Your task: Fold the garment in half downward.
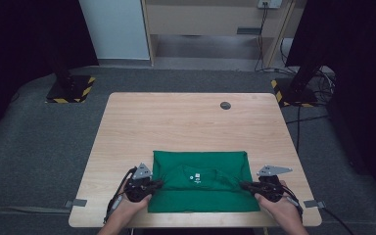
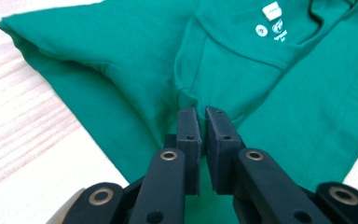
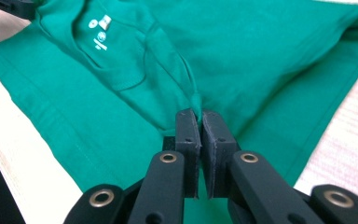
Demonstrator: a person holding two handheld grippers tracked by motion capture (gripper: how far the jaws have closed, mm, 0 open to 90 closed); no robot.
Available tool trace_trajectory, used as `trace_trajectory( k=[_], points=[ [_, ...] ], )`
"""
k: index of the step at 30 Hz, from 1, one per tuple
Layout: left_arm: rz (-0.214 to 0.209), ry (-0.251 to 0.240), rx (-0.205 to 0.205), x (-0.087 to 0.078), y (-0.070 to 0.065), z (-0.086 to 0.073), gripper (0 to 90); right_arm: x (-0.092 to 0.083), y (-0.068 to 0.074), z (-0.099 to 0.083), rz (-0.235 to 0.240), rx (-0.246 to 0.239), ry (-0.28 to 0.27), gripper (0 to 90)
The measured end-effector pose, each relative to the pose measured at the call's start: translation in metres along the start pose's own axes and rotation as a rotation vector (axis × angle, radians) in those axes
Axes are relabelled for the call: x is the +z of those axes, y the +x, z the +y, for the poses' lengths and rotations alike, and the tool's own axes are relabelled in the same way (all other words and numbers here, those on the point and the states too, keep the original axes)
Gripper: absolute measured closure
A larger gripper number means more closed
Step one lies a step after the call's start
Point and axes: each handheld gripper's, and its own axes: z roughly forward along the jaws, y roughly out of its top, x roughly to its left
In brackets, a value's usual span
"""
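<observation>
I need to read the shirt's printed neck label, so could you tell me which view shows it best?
The left gripper view: the neck label sits large and fairly sharp. The right gripper view shows it smaller. The high view gives only a pale speck.

High view: fixed above the person's edge of the table (image 1: 127, 117), facing forward and down; far enough to take in the whole tabletop and floor beyond.
Left gripper view: rides the left gripper (image 2: 202, 116), looks along its jaws, very close to the green T-shirt (image 2: 135, 60).
Right gripper view: rides the right gripper (image 3: 200, 116), likewise close, facing the shirt from the opposite side.
Shared: the shirt's collar label (white print) appears in all three views.
</observation>
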Motion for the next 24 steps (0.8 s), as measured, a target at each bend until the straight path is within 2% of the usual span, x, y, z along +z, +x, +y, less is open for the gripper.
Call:
trace_trajectory(
  k=[16, 24],
  points=[
    [0.000, 0.033, 0.012, -0.001, -0.002, -0.011, 82.5, 0.001, -0.005, -0.022, 0.001, 0.016, 0.027, 84.3],
    [0.003, 0.045, 0.012, 0.000, -0.004, -0.013, 81.2, 0.002, -0.004, -0.024, 0.003, 0.020, 0.028, 83.1]
  ],
)
